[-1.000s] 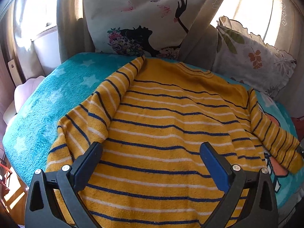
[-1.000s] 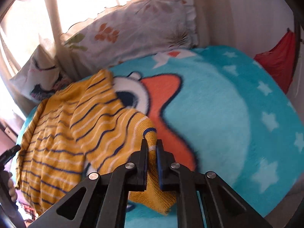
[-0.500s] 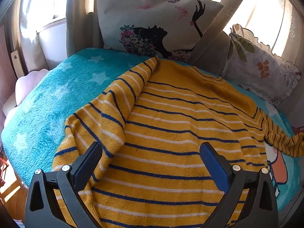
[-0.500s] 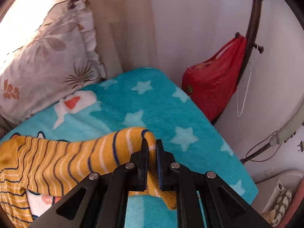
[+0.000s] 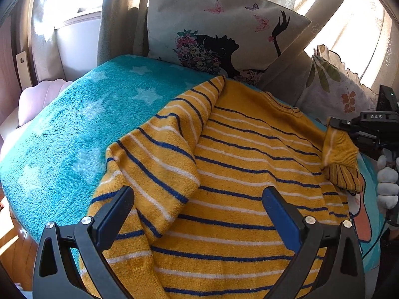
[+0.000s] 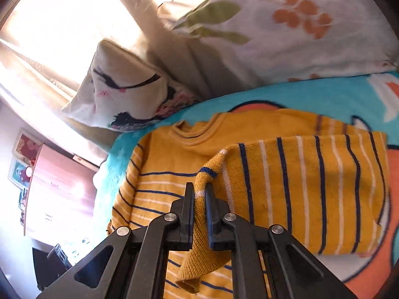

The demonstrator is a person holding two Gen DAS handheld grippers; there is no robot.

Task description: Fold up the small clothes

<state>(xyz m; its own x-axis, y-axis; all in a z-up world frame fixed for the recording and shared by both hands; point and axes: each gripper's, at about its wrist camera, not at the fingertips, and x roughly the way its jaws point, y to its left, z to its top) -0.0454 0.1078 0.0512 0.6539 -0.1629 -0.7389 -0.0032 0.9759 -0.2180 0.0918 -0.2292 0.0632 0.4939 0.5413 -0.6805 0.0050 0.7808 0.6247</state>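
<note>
Sweater [image 5: 244,169] lies flat on the teal blanket [image 5: 74,129]; my right claw [image 6: 199,214] is clamped on its sleeve cuff [image 6: 197,249], held over the body, while my left claw [image 5: 197,211] hovers spread apart above the hem

The sweater [image 5: 249,164] is mustard yellow with navy and white stripes. The blanket [image 5: 82,129] is turquoise with pale stars. One pillow [image 5: 224,32] shows a black silhouette with flowers.
</note>
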